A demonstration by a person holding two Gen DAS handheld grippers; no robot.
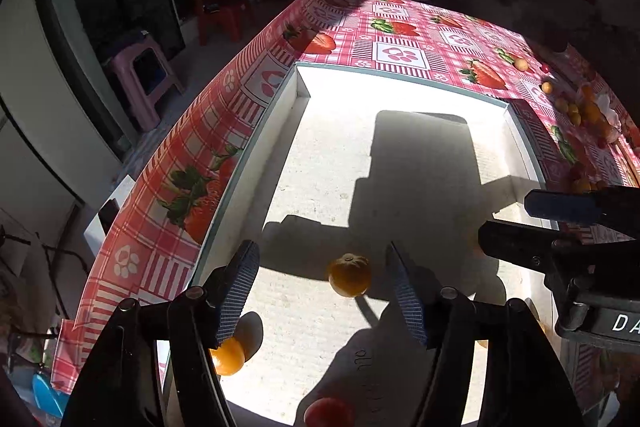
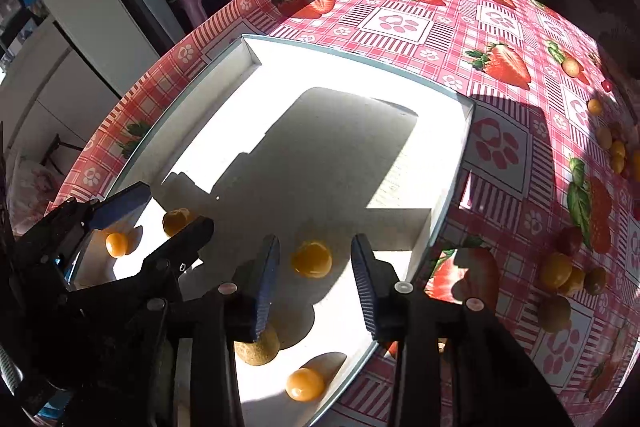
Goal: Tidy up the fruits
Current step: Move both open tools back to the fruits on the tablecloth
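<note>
A shallow white tray point(image 1: 280, 107) lies on the strawberry tablecloth in strong sun. My left gripper point(image 1: 320, 247) stands open over the tray floor. A small orange fruit point(image 1: 349, 275) lies loose between its fingers, touching neither pad. Another orange fruit point(image 1: 227, 355) shows under the left finger, and a red fruit point(image 1: 328, 413) sits at the bottom edge. My right gripper point(image 2: 316, 241) is also open, with an orange fruit point(image 2: 312, 259) resting on the tray point(image 2: 248, 55) between its fingers. In the right wrist view the left gripper point(image 2: 176, 205) sits at the left.
More fruits lie in the tray: a brownish one point(image 2: 258, 349) and orange ones point(image 2: 305, 383) point(image 2: 117, 244). Several loose fruits point(image 2: 564, 271) are scattered on the tablecloth point(image 2: 500, 27) to the right. Plastic stools point(image 1: 144, 79) stand beyond the table's left edge.
</note>
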